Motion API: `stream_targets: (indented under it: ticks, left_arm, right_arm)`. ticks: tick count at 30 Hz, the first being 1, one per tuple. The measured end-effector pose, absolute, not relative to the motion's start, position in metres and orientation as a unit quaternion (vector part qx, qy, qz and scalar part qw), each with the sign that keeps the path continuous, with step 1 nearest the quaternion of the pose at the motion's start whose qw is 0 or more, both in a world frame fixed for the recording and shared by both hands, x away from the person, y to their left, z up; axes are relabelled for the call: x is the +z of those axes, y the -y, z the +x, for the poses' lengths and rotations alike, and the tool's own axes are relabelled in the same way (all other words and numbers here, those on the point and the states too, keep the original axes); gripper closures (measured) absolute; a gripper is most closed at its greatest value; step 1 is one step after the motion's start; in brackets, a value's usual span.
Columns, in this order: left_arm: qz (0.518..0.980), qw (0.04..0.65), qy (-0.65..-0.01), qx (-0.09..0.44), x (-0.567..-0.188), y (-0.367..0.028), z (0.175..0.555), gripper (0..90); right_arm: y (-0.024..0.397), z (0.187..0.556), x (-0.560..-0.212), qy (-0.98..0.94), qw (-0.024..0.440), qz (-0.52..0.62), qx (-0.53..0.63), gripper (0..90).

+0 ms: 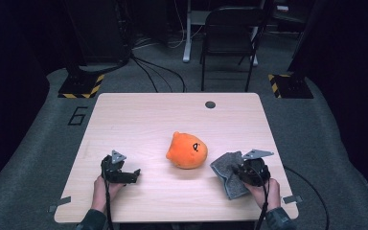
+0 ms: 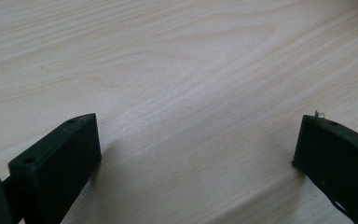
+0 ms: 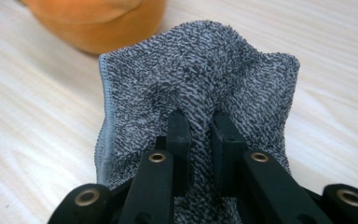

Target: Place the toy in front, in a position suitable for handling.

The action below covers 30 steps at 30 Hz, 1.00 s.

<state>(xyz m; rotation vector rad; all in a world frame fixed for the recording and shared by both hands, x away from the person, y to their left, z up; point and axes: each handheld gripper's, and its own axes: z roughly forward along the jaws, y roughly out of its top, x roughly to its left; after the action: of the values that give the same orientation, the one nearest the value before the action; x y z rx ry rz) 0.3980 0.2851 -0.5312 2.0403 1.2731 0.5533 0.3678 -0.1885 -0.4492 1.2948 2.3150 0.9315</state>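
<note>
the right gripper [image 3: 199, 122] is clenched on a grey cloth [image 3: 200, 70]: in the right gripper view its two black jaws stand close together with a pinched ridge of the terry fabric squeezed between the pads, and the cloth bunches up into folds just beyond the fingertips [image 3: 179, 122] and spreads out to both sides of them. a stitched hem runs down the cloth's left edge in that view, and the rest of the fabric drapes down under the jaws toward the table [image 3: 32, 116]. in the high view the cloth [image 1: 226, 173] sits at the near right part of the table [image 1: 148, 120], partly under the right gripper [image 1: 247, 171], with one end toward the orange plush [image 1: 187, 150] and the other trailing back toward the person's right hand [image 1: 265, 190]. the plush lies at the middle of the table, just beside the cloth's far corner; whether they touch i cannot tell. the left gripper [image 1: 122, 173] rests low over the near left of the table, well apart from cloth and plush; in the left gripper view its jaws stand wide apart with bare wood [image 2: 191, 84] between them, grasping nothing
</note>
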Motion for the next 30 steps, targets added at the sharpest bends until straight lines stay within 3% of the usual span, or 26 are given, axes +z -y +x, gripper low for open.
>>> stream_targets:
  ticks: [12,25,28,30]
  left_arm:
    - [0.781,0.329,-0.487,0.212,-0.531,-0.285,0.398,0.3]
    - [0.782,0.329,-0.486,0.21,-0.531,-0.285,0.398,0.2]
    - [0.782,0.329,-0.486,0.21,-0.531,-0.285,0.398,0.3]
    - [0.782,0.329,-0.486,0.21,-0.531,-0.285,0.398,0.3]
  right_arm:
    - [0.222,0.397,-0.442,-0.78,0.21,0.496,0.317,79.8]
    - [0.25,0.444,-0.465,-0.749,0.222,0.555,0.286,77.9]
    - [0.251,0.459,-0.477,-0.751,0.225,0.557,0.275,72.6]
    - [0.25,0.465,-0.482,-0.748,0.228,0.564,0.266,57.1]
